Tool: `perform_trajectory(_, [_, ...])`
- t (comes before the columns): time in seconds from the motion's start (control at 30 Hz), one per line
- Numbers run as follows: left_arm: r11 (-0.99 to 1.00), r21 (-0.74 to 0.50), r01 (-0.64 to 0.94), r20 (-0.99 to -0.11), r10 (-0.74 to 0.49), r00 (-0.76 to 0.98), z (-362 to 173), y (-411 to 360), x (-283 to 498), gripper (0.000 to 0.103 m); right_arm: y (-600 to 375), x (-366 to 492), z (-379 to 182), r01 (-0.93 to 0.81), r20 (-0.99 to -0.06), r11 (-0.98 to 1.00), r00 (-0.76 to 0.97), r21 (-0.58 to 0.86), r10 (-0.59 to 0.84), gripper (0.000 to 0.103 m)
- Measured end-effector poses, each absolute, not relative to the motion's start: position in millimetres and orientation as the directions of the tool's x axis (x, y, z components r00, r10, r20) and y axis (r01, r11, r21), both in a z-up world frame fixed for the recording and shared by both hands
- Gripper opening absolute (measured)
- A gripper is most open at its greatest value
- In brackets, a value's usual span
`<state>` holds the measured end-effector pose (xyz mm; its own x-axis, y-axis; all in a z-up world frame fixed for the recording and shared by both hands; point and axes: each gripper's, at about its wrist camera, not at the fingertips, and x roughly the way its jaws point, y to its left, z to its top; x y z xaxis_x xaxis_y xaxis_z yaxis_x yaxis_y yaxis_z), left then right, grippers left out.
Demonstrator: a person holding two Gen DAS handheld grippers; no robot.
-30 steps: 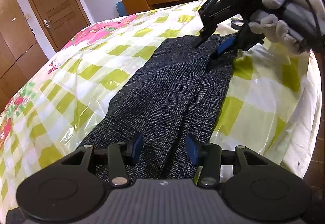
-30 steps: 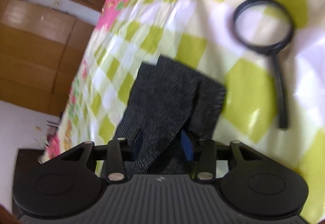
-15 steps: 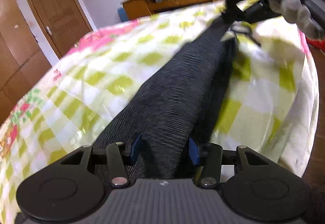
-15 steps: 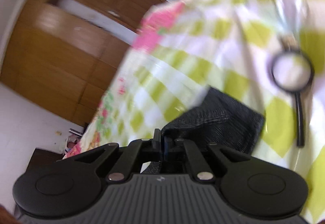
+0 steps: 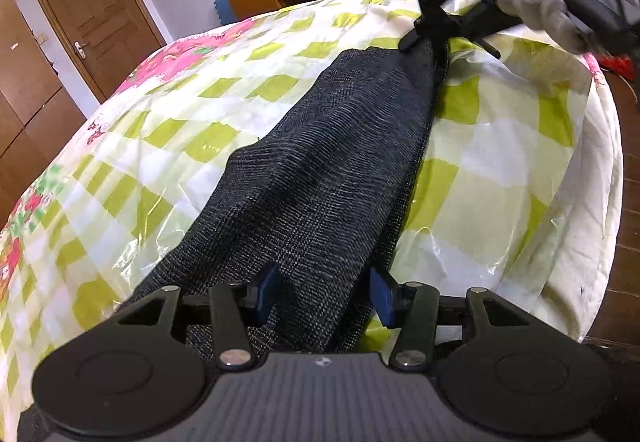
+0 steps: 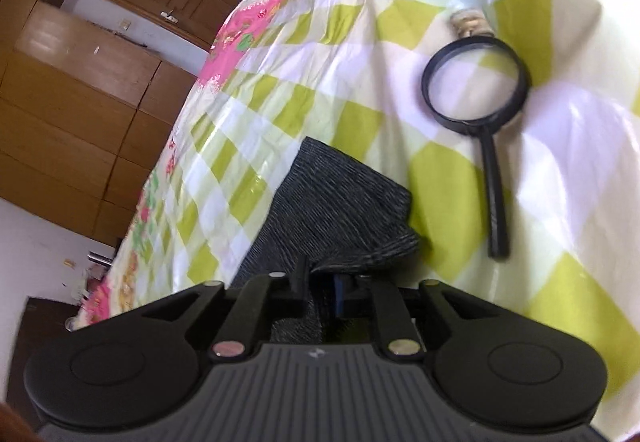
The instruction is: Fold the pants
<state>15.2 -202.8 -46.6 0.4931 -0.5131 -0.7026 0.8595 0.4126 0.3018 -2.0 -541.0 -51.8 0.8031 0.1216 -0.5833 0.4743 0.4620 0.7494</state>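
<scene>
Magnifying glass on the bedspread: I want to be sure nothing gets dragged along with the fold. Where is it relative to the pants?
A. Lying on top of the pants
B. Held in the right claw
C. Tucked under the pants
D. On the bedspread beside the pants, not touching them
D. In the right wrist view the magnifying glass lies flat on the bedspread, with bare cover between it and the dark pants, which the right claw grips.

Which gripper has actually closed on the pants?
The right gripper: its jaws pinch the far end of the pants. The left gripper is open, its jaws only straddling the near end.
</scene>
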Motion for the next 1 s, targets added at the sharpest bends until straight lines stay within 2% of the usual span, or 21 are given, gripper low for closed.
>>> perform_trajectory(0.1, [0.419, 0.311, 0.853, -0.689, -0.519, 0.506, -42, -200, 14, 0.061, -542, 11, -42, 0.484, -0.596, 0.483, 0.797, 0.730, 0.102, 0.005])
perform_trajectory(0.13, [0.422, 0.311, 0.852, -0.685, -0.522, 0.508, -41, -200, 15, 0.062, -539, 16, -31, 0.457, -0.578, 0.521, 0.811, 0.721, 0.090, 0.004])
perform_trajectory(0.3, [0.418, 0.296, 0.859, -0.705, -0.511, 0.492, -51, -204, 20, 0.062, -526, 0, 11, 0.305, -0.420, 0.625, 0.906, 0.719, 0.040, 0.004])
perform_trajectory(0.33, [0.414, 0.300, 0.859, -0.705, -0.510, 0.492, -52, -204, 19, 0.062, -526, -3, 5, 0.320, -0.437, 0.646, 0.899, 0.693, 0.023, 0.004])
perform_trajectory(0.43, [0.413, 0.294, 0.862, -0.708, -0.512, 0.487, -50, -204, 18, 0.062, -533, 3, -34, 0.476, -0.618, 0.669, 0.785, 0.571, -0.031, 0.008])
perform_trajectory(0.47, [0.411, 0.296, 0.862, -0.709, -0.511, 0.487, -50, -204, 18, 0.062, -539, 0, -47, 0.496, -0.632, 0.631, 0.775, 0.597, -0.011, 0.009])
perform_trajectory(0.53, [0.411, 0.296, 0.862, -0.710, -0.509, 0.487, -50, -205, 19, 0.062, -544, -7, -53, 0.491, -0.603, 0.580, 0.798, 0.650, 0.000, 0.011])
perform_trajectory(0.63, [0.412, 0.302, 0.860, -0.706, -0.509, 0.492, -48, -205, 18, 0.063, -546, -3, -49, 0.489, -0.602, 0.584, 0.799, 0.648, -0.001, 0.014])
perform_trajectory(0.73, [0.416, 0.316, 0.853, -0.699, -0.506, 0.506, -46, -204, 17, 0.063, -548, 4, -39, 0.493, -0.603, 0.585, 0.797, 0.644, -0.007, 0.007])
perform_trajectory(0.83, [0.428, 0.320, 0.845, -0.690, -0.506, 0.518, -42, -202, 18, 0.063, -544, 19, -6, 0.394, -0.524, 0.616, 0.851, 0.682, 0.036, 0.006])
perform_trajectory(0.93, [0.430, 0.308, 0.849, -0.694, -0.509, 0.509, -44, -203, 20, 0.063, -538, 14, 32, 0.221, -0.341, 0.629, 0.937, 0.745, 0.075, 0.005])
perform_trajectory(1.0, [0.421, 0.294, 0.858, -0.706, -0.510, 0.492, -50, -205, 21, 0.063, -538, 5, 33, 0.229, -0.338, 0.630, 0.939, 0.742, 0.057, 0.005])
